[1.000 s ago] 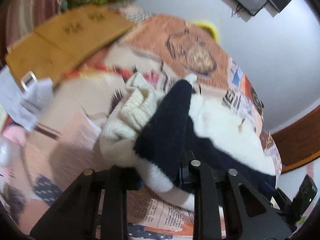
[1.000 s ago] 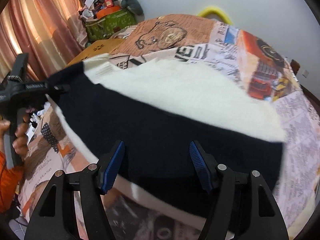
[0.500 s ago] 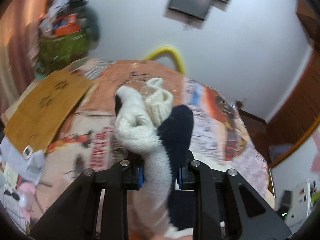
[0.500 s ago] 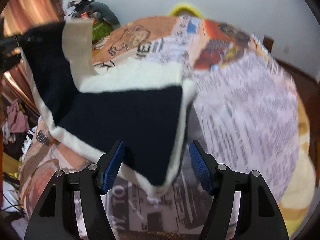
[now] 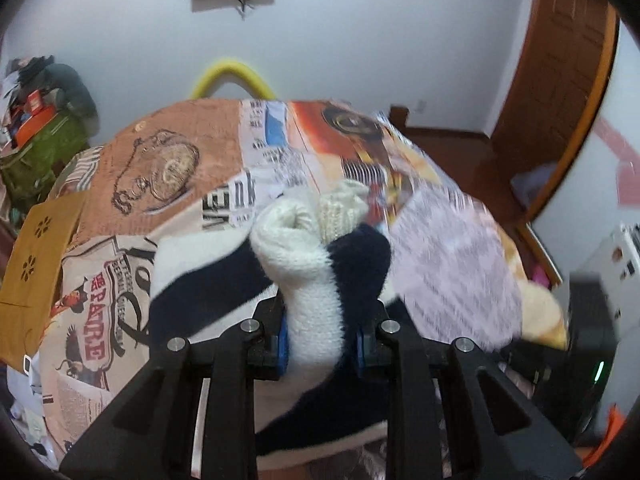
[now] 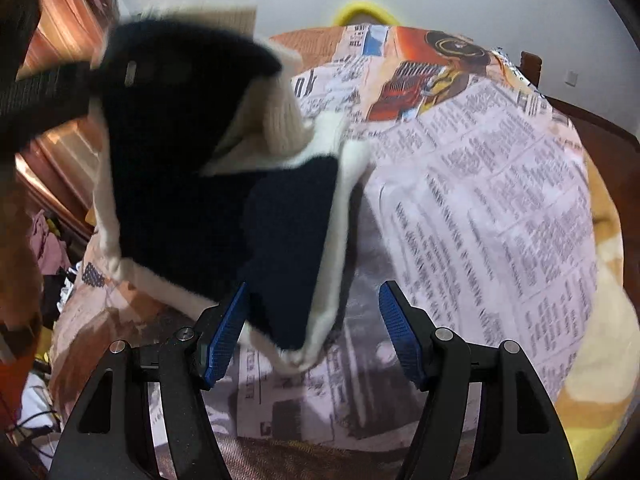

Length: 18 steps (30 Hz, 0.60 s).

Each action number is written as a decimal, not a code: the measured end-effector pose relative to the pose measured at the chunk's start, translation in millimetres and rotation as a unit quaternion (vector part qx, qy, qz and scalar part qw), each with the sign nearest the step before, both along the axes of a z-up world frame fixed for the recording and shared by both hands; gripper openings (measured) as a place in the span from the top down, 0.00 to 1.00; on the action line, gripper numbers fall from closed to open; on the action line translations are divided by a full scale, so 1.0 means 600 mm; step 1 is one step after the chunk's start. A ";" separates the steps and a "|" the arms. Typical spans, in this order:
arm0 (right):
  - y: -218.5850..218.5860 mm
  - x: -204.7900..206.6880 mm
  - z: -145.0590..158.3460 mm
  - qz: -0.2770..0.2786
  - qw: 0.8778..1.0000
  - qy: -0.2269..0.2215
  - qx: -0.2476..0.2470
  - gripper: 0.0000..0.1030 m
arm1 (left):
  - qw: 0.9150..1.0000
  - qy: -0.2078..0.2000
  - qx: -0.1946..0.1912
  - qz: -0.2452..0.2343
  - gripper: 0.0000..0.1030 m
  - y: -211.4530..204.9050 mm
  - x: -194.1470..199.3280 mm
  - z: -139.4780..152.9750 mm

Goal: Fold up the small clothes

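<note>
Sweater [image 6: 188,184], dark blue with cream bands, is partly lifted off the bed [image 6: 500,184]: one bunched end hangs in the air, the rest drapes down onto the printed bedcover. Clenched on that bunched cream-and-blue end is the left claw [image 5: 320,340]. Over the sweater's lower corner hangs the right claw [image 6: 312,328], jaws apart, one pad touching the cloth but not pinching it. Folding looks only begun, I judge: one end is being carried over, nothing lies flat or squared, and the remaining folds are all left.
</note>
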State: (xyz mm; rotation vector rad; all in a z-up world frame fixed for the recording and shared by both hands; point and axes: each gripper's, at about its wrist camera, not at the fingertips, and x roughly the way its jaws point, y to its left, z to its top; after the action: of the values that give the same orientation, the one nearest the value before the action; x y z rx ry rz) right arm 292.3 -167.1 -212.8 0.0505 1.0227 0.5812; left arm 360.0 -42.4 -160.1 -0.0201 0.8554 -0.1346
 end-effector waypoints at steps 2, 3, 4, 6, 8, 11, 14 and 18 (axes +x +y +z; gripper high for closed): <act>0.005 0.016 0.008 0.005 1.000 -0.004 0.004 0.38 | 1.000 0.015 -0.013 -0.011 0.77 0.006 -0.007 -0.006; 0.009 0.024 0.012 0.007 1.000 -0.006 0.005 0.38 | 1.000 0.019 -0.019 -0.014 0.77 0.009 -0.012 -0.006; 0.016 0.034 0.015 0.011 1.000 -0.008 0.007 0.38 | 0.999 0.021 -0.023 -0.016 0.77 0.010 -0.016 -0.004; 0.036 0.054 0.023 0.023 1.000 -0.010 0.014 0.38 | 0.999 0.021 -0.030 -0.017 0.77 0.019 -0.018 0.000; 0.055 0.072 0.027 0.037 0.999 -0.016 0.019 0.38 | 0.999 0.020 -0.039 -0.019 0.77 0.030 -0.022 0.003; 0.081 0.106 0.028 0.044 0.999 -0.026 0.011 0.38 | 0.998 0.019 -0.052 -0.022 0.77 0.042 -0.029 0.008; 0.090 0.140 0.028 0.027 0.999 -0.041 -0.007 0.38 | 0.998 0.012 -0.063 -0.025 0.77 0.053 -0.032 0.016; 0.074 0.161 0.049 -0.013 0.998 -0.066 0.006 0.38 | 0.997 0.003 -0.064 -0.033 0.77 0.044 -0.027 0.020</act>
State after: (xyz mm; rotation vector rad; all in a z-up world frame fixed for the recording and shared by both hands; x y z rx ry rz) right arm 388.8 -122.8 -183.1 0.0362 0.8882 0.5600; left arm 343.5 -16.1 -148.3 -0.1131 0.8534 -0.2509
